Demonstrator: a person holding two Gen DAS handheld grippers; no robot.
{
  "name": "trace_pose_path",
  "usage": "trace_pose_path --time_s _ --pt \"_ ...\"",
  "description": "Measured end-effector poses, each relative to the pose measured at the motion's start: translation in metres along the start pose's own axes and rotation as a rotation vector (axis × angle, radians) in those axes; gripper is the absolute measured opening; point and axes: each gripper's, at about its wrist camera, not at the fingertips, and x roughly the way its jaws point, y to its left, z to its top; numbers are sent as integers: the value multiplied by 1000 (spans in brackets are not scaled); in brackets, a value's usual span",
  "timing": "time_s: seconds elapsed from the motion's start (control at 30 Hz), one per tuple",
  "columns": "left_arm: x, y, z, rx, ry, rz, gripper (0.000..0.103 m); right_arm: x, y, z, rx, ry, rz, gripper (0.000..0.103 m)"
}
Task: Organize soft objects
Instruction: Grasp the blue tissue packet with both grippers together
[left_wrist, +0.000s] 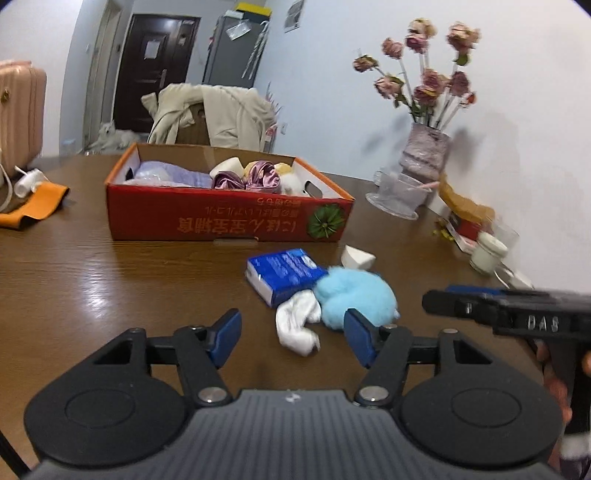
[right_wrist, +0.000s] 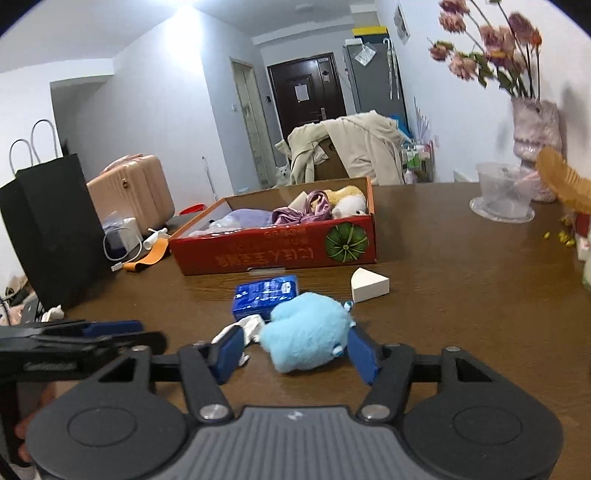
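Note:
A light blue plush toy (right_wrist: 306, 336) lies on the brown table (right_wrist: 461, 295), between the fingers of my right gripper (right_wrist: 297, 354). The jaws stand open around it and the left pad is clear of the fur. A crumpled white cloth (left_wrist: 297, 325) lies just left of the plush, between the open fingers of my left gripper (left_wrist: 293, 339), which do not press on it. Behind them are a blue tissue pack (left_wrist: 284, 275) and a white wedge sponge (left_wrist: 356, 256). The red cardboard box (left_wrist: 229, 221) farther back holds purple, pink and cream soft items. My right gripper (left_wrist: 439, 297) shows at the right edge.
A vase of dried roses (left_wrist: 424, 151), a clear glass bowl (left_wrist: 400, 192) and a small white jar (left_wrist: 487, 254) stand along the right wall. An orange strap (left_wrist: 33, 206) and a black paper bag (right_wrist: 51, 229) are at the left. A coat-draped chair (left_wrist: 210, 114) stands behind the table.

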Motion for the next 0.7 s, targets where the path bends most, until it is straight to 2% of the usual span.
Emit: trace_pose_path --time_s 0.17,0.23,0.33,0.4,0.43,0.47,0.63,0.7 --pt "55 13 21 -81 53 11 51 48 -9 19 -3 33 28 47" --pt "73 20 28 -129 74 -6 49 70 -9 29 -14 51 62 45" --pt "95 31 34 -186 102 -22 40 106 -7 42 -16 89 103 40" --pt "107 40 34 -222 120 -36 29 129 -6 48 -17 122 118 36" --pt "109 45 33 -245 115 -51 28 139 -6 49 -9 139 121 35" --pt "110 50 32 -268 109 -67 25 146 -6 49 -4 152 129 30" --pt "114 69 30 -362 96 -101 23 158 -8 42 19 148 157 28" --pt "115 69 30 -370 97 -103 23 159 -12 41 44 148 167 28"
